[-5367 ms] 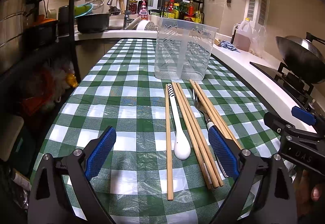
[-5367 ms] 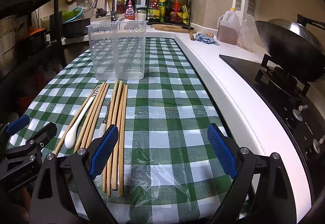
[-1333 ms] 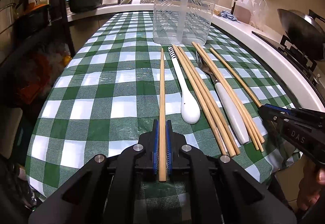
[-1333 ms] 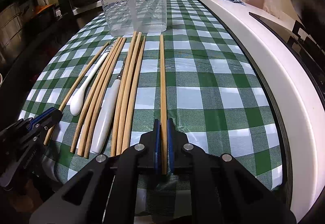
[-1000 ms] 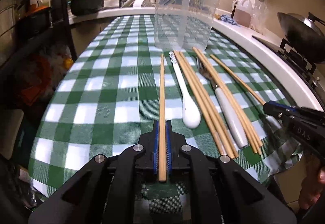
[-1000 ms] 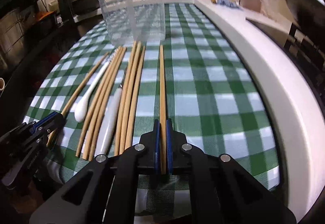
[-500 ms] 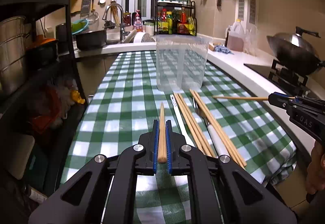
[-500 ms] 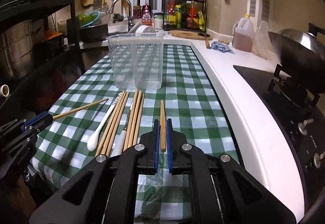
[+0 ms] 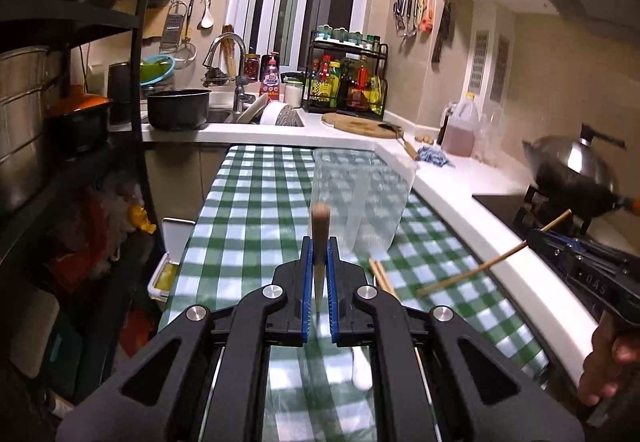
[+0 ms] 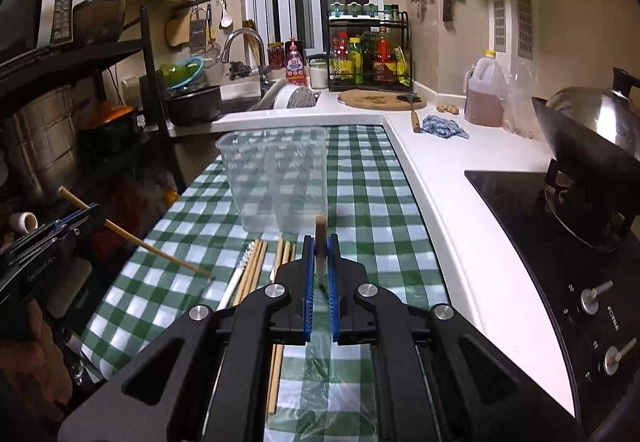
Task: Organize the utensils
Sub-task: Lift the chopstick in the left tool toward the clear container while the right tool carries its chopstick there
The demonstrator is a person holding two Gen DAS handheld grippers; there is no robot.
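Observation:
My left gripper point(image 9: 319, 274) is shut on a wooden chopstick point(image 9: 320, 238), held up above the green checked tablecloth point(image 9: 256, 201) and pointing at the clear plastic utensil holder point(image 9: 360, 193). My right gripper point(image 10: 320, 266) is shut on another chopstick point(image 10: 320, 234), also lifted and pointing at the holder point(image 10: 276, 181). Each gripper shows in the other's view with its chopstick sticking out, the right one point(image 9: 532, 238) with its stick point(image 9: 480, 266) and the left one point(image 10: 96, 213) with its stick point(image 10: 152, 246). More chopsticks point(image 10: 254, 270) and a white spoon point(image 10: 236, 282) lie on the cloth.
A wok point(image 10: 592, 145) sits on the black hob point(image 10: 532, 226) at the right. A dark metal shelf rack point(image 9: 60, 129) with pots stands at the left. The sink point(image 9: 220, 113), a spice rack point(image 9: 348, 81) and a cutting board point(image 9: 360, 119) are at the back.
Both grippers have risen from the table with a chopstick each and tilted up, so the sticks now point forward at the holder from above the cloth.

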